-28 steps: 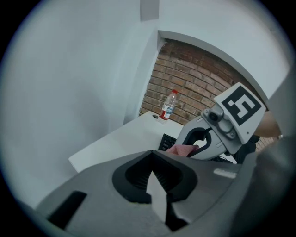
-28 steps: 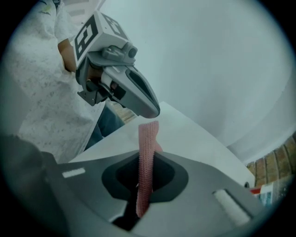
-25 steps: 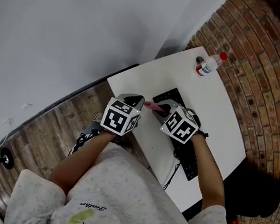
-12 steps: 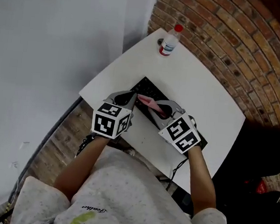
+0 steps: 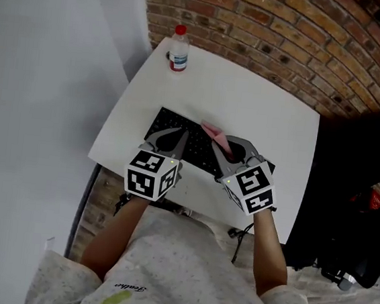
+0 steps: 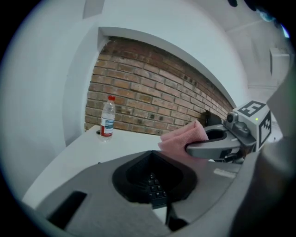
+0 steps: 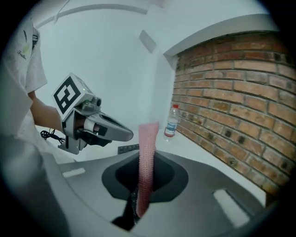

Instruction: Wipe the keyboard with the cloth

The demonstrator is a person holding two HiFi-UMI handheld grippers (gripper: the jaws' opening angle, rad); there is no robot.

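Currently the right gripper (image 5: 234, 152) clamps the cloth (image 7: 147, 157) (judged light, limp) by one edge; the rest projects beyond its jaws. The left gripper (image 5: 168, 139) has its jaws together, empty.

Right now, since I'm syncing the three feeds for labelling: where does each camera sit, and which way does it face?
Head view: on the head, steeply down on table, keyboard, both forearms, left gripper, right gripper.
Left gripper view: along its shut, empty jaws toward brick wall, bottle.
Right gripper view: along jaws shut on the cloth, toward the left gripper.
Shared: gripper views both show the bottle.
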